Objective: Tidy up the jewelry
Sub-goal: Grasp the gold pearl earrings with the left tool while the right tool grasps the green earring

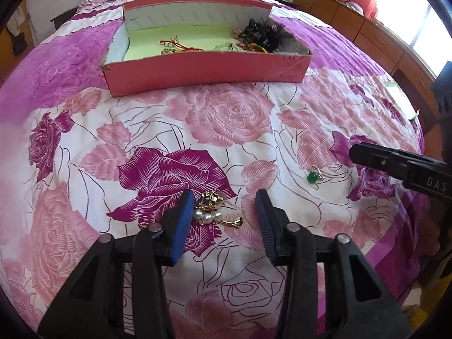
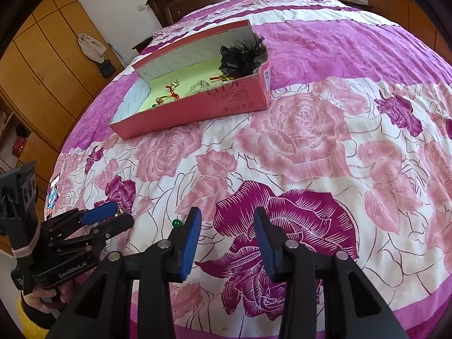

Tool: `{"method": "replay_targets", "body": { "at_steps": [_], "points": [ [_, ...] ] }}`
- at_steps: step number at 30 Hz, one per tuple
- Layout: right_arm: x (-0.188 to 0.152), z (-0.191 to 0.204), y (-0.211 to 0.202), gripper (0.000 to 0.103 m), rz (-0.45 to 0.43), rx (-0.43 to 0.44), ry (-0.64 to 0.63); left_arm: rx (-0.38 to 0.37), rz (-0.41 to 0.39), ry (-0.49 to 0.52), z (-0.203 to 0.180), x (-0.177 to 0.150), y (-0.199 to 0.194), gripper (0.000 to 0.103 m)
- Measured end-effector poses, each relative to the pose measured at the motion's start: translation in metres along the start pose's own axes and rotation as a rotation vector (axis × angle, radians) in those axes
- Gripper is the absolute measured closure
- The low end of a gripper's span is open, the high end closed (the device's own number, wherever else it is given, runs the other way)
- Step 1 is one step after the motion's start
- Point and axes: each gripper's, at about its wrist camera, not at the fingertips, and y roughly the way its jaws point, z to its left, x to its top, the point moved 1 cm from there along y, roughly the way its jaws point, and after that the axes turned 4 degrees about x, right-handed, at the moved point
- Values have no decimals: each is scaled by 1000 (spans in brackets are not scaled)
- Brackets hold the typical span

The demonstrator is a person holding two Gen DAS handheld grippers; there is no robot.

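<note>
The left gripper (image 1: 223, 206) hovers low over the rose-printed pink and purple bedspread (image 1: 231, 118) with its jaws spread wide and holding nothing. Between them, hard against the blue pad of the left finger, lies a gold-coloured brooch with a row of white pearls (image 1: 210, 207); a small gold clasp piece (image 1: 234, 222) trails from it toward the right finger without reaching that finger. Whether the left pad actually touches the brooch cannot be told.

From the left wrist view, a ring with a round green stone (image 1: 313, 175) rests on the bedspread at about 2 o'clock from the jaws, well outside them and near the black tip of the right gripper (image 1: 395, 166) entering from the right edge.

At 12 o'clock, farther up the bed, stands a shallow pink cardboard box with a pale green floor (image 1: 209, 67). Inside it are red-corded trinkets (image 1: 180, 45) near the middle and a black feathered hair ornament (image 1: 262, 35) in the right end.

In the right wrist view the right gripper (image 2: 227, 223) also has its jaws wide apart and grips nothing, only bedspread (image 2: 310, 147) showing between them. The green stone (image 2: 176, 222) sits just outside its left finger, at about 9 o'clock.
</note>
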Motion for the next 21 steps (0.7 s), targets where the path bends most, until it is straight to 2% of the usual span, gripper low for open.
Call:
{"method": "replay_targets", "body": {
  "at_steps": [7, 13, 21],
  "points": [
    [-1, -2, 0, 61, 3, 8, 7, 16, 16, -13, 4, -1, 8, 93],
    [-1, 0, -1, 61, 2, 8, 1, 4, -18, -16, 5, 1, 0, 94],
    [-1, 16, 0, 61, 7, 15, -35, 51, -101, -53, 23, 10, -24, 94]
  ]
}}
